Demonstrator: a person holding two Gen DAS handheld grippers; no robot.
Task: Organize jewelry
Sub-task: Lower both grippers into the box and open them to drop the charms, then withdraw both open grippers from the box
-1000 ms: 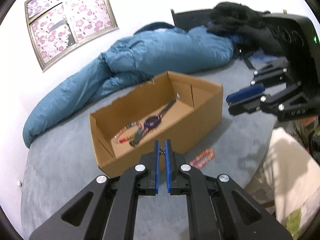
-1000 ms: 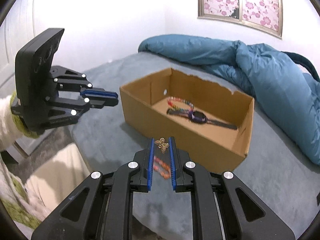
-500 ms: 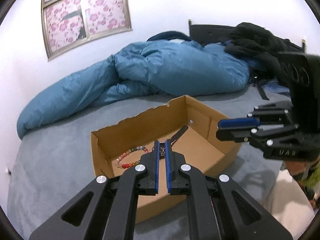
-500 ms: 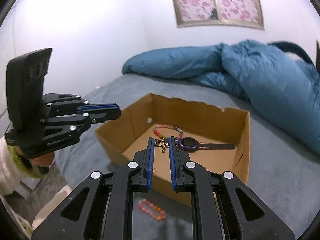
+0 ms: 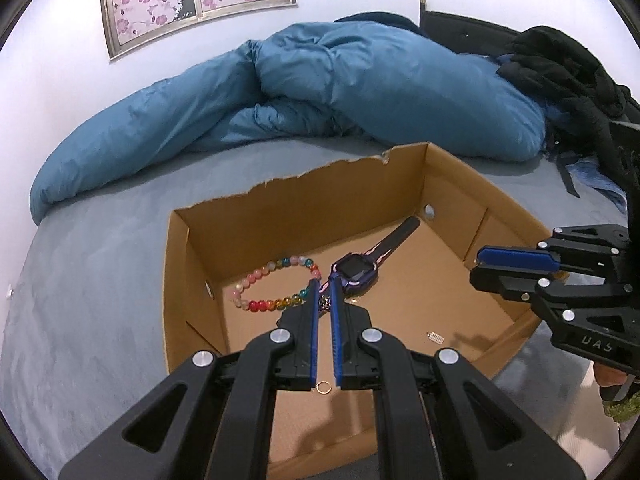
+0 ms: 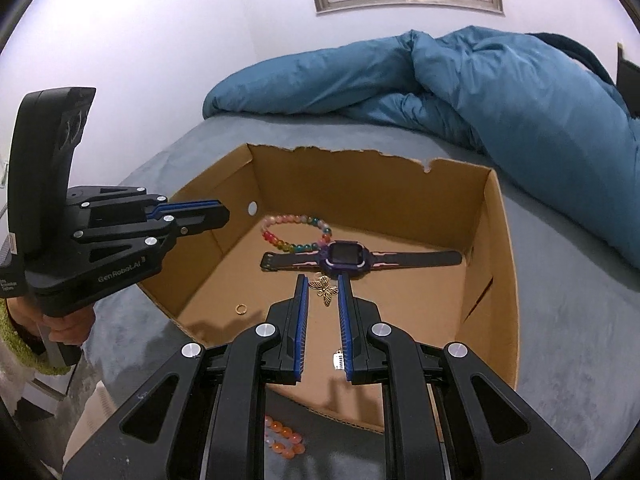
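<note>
Delivery step: I am holding both grippers over the cardboard box (image 6: 490, 240), mid-frame. Right gripper (image 6: 323, 292) is pinching a butterfly charm (image 6: 326, 289); left gripper (image 5: 325, 300) is nearly shut on a small dark trinket (image 5: 325, 303). Next move calls for lowering, then releasing each.

1. The cardboard box (image 6: 494, 240) is open at the top, so a gripper can pass down into it.
2. Its floor is bare on the near side and at the right end.
3. A beaded bracelet (image 5: 276, 282) and a watch (image 6: 344, 258) lie across the far side.
4. A blue duvet (image 5: 360, 92) is heaped behind the box, blocking that side.
</note>
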